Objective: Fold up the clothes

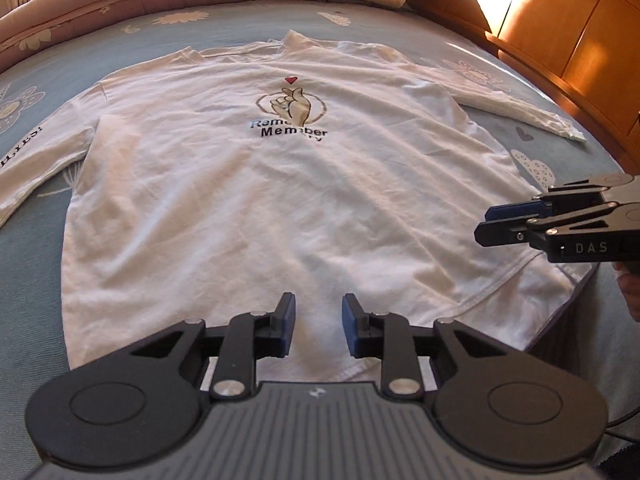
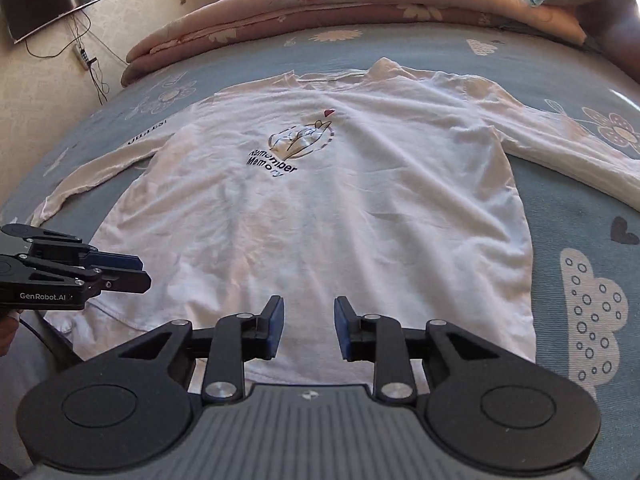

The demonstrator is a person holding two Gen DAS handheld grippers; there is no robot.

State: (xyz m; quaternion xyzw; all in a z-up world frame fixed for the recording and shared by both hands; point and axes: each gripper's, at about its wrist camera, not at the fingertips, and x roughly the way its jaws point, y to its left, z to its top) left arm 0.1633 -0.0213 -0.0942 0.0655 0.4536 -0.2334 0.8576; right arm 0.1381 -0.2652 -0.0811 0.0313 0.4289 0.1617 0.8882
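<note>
White long-sleeved cotton shirt [image 1: 248,200] with a finger-heart print and "Remember Memory" lettering lies flat, front up, on the blue flower-patterned bed sheet [image 1: 40,260], both sleeves spread out to the sides, hem toward the cameras. Left gripper [image 1: 319,326], black with blue pads, fingers apart, nothing between them, above the hem. Right gripper [image 2: 309,328], same build, fingers apart too, empty, over the hem near its right corner. Pink floral quilt [image 2: 360,4] folded beyond the collar. Wooden headboard [image 1: 568,40] on the right.
</note>
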